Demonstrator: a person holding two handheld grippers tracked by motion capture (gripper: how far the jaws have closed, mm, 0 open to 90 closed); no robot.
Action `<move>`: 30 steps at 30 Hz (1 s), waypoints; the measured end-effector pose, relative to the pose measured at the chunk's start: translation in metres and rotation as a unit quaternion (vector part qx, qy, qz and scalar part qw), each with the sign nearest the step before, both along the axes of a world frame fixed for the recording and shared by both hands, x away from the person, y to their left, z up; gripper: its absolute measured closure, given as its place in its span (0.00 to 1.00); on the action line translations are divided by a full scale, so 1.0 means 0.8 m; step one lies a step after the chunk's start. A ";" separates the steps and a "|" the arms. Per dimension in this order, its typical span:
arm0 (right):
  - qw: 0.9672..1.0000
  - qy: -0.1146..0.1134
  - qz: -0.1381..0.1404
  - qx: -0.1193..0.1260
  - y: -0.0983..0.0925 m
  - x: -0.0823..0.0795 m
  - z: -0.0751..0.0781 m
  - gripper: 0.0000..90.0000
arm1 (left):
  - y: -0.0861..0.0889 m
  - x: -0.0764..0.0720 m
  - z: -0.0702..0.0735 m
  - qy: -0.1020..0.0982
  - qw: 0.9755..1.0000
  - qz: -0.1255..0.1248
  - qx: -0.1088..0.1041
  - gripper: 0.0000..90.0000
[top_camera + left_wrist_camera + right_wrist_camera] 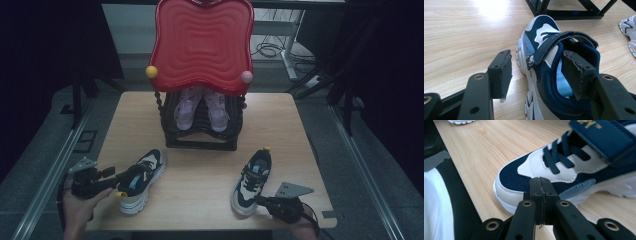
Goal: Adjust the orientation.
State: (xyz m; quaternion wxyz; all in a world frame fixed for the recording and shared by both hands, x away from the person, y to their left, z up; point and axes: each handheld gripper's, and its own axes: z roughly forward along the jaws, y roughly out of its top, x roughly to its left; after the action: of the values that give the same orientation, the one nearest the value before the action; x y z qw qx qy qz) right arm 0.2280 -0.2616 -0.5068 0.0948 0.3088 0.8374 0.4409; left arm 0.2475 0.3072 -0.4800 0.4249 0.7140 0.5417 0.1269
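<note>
- Left shoe [141, 180] on the wooden table [200, 175], at about 8 o'clock from the table's middle, toe toward 1 o'clock.
- Left gripper [117, 181] released, jaws wide: one inside the shoe's heel opening against the blue lining, the other outside over bare wood, not pressing.
- In the left gripper view, strap [559, 41] arched over the opening between the jaws.
- Right shoe [252, 181] at about 4 o'clock, toe toward the near edge.
- Right gripper [261, 200] clenched on nothing, tips [540, 191] just beside the shoe's toe side.
- Black rack [200, 125] at 12 o'clock, pair of purple shoes [200, 110] inside, red tray [200, 45] on top.
</note>
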 end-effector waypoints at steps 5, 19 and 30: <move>1.000 -0.006 -0.003 0.002 0.019 0.003 -0.002 0.99 | 0.000 0.000 0.000 0.000 1.000 -0.001 -0.001 0.46; 0.999 -0.035 -0.023 -0.014 0.077 0.015 -0.004 0.99 | 0.001 -0.001 0.000 0.000 1.000 0.002 -0.002 0.46; 0.998 -0.050 -0.040 -0.023 0.102 0.027 -0.006 0.99 | -0.001 0.001 -0.002 0.002 1.000 0.000 -0.001 0.46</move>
State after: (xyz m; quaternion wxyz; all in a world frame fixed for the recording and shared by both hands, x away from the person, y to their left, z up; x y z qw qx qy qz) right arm 0.2499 -0.1800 -0.5116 0.1613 0.3172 0.8286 0.4321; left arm 0.2480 0.3061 -0.4818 0.4245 0.7138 0.5430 0.1246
